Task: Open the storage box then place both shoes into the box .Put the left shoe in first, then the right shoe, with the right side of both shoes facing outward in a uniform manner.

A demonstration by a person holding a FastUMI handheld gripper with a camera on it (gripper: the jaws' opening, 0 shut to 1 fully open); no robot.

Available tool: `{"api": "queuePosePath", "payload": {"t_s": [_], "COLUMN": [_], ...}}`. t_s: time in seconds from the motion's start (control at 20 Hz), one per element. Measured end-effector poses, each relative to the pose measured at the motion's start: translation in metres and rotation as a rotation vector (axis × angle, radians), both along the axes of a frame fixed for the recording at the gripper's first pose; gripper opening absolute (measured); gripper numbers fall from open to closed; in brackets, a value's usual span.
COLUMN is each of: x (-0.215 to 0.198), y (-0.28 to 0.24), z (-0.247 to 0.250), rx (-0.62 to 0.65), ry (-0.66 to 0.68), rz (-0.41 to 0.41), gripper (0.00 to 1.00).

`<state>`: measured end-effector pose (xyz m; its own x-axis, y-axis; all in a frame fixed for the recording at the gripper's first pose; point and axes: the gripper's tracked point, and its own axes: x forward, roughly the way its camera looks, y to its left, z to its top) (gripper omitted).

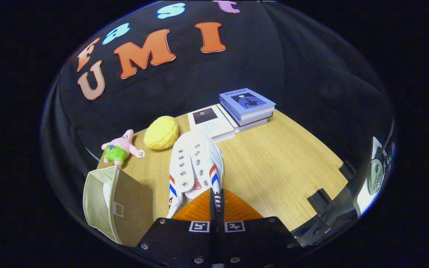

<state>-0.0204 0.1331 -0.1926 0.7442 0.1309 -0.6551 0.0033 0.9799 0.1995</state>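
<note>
Pinching the heel of a white shoe (194, 163), the hand-held gripper (216, 199) has its fingers pressed nearly together on it. Left of the fingers: open storage box (125, 208), something white inside. Beyond, left to right: pink plush toy (120, 147), yellow ball (161, 132), books (246, 104) on the wooden surface (274, 167).

The gripper (216, 203) has a wide black body plate with silver screws along its edges and corners. Two small square black-and-white fiducial markers sit side by side near its front edge. Its two fingers are ribbed wedges that narrow toward their tips.
</note>
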Motion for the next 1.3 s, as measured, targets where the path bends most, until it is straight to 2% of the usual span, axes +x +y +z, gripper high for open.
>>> {"api": "queuePosePath", "payload": {"t_s": [0.3, 0.65, 0.9, 1.2, 1.3], "x": [-0.028, -0.055, -0.067, -0.072, -0.078], "y": [0.091, 0.183, 0.213, 0.212, 0.216], "z": [0.047, 0.051, 0.035, -0.003, -0.005], "rx": [0.066, 0.122, 0.082, 0.01, 0.0], "ry": [-0.036, -0.024, -0.015, 0.03, 0.041], "rz": [0.102, 0.234, 0.281, 0.274, 0.307], "gripper": [0.0, 0.0, 0.0, 0.0, 0.03]}}
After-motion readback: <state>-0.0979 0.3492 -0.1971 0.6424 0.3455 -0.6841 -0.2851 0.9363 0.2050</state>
